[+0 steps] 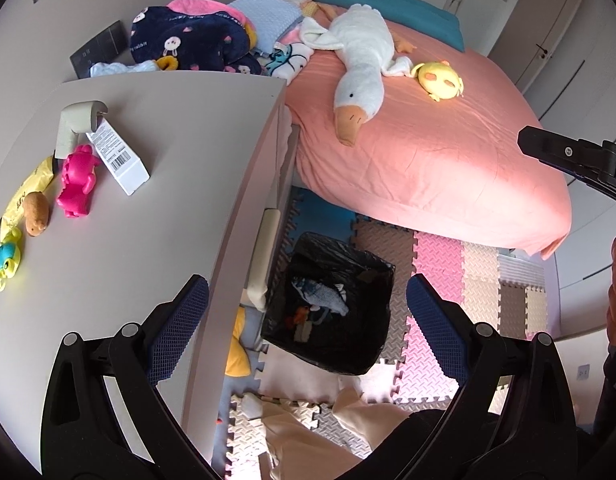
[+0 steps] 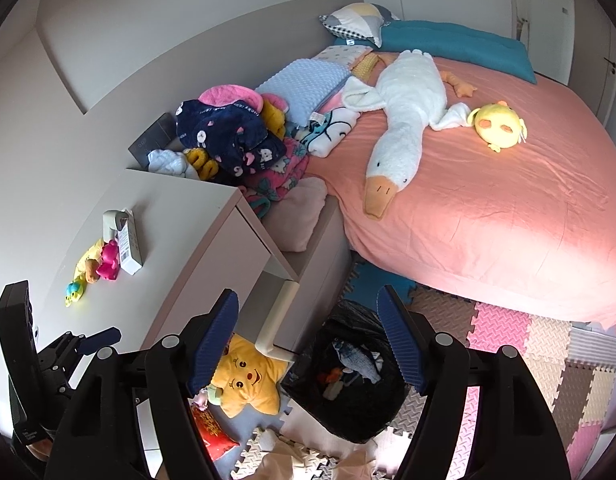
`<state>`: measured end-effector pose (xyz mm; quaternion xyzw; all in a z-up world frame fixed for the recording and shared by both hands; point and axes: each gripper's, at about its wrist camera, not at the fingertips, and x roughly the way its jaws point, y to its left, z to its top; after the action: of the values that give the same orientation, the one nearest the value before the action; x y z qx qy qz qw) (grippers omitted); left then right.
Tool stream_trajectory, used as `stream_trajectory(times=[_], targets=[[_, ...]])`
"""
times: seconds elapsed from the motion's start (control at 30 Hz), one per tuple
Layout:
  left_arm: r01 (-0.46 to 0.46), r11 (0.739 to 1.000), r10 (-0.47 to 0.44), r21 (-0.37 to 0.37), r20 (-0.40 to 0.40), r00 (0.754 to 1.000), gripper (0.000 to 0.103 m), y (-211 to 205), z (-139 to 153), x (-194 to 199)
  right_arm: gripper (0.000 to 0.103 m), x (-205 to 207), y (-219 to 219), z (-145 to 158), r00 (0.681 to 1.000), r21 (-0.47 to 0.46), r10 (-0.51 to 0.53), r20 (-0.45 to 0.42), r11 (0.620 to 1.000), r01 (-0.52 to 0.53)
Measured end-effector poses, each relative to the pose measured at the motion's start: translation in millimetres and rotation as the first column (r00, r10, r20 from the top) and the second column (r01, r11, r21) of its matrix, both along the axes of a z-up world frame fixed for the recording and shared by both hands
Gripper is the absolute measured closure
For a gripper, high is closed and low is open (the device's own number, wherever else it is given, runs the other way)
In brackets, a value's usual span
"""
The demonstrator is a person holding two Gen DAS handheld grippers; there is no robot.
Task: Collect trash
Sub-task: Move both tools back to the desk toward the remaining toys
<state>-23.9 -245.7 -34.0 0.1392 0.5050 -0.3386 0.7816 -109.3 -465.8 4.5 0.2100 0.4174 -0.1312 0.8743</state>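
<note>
A bin lined with a black bag [image 1: 328,304] stands on the floor mats between the desk and the bed; it also shows in the right wrist view [image 2: 348,376]. A fish-shaped item [image 1: 320,292] and small scraps lie inside it. My left gripper [image 1: 308,320] is open and empty, held above the bin and the desk edge. My right gripper [image 2: 308,344] is open and empty, above the bin too. On the grey desk [image 1: 167,200] lie a white box with a barcode [image 1: 117,160], a pink toy [image 1: 77,180], a yellow wrapper [image 1: 23,196], a brown toy [image 1: 35,212] and a blue-yellow toy [image 1: 5,260].
The pink bed [image 2: 488,208] holds a white goose plush [image 2: 400,120], a yellow plush [image 2: 500,122] and piled clothes [image 2: 227,136]. A yellow star cushion [image 2: 247,380] and a red packet [image 2: 211,432] lie on the floor under the desk. Foam mats [image 1: 440,264] cover the floor.
</note>
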Motion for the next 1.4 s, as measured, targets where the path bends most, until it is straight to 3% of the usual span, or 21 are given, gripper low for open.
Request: stream_trajectory(times=[0.9,1.4], targets=[[-0.125,0.992,0.125,-0.005,-0.007,0.992,0.007,83.6,-0.7,27.5,0.03,60.3,71.7,-5.2,0.989,0.021,0.148,-0.02,0.989,-0.148],[-0.259,0.966,0.259,0.001,0.007,0.966,0.007,153.7,2.1,49.3,0.03,105.8,129.2,-3.2,0.963,0.017,0.269,-0.021,0.963,-0.269]])
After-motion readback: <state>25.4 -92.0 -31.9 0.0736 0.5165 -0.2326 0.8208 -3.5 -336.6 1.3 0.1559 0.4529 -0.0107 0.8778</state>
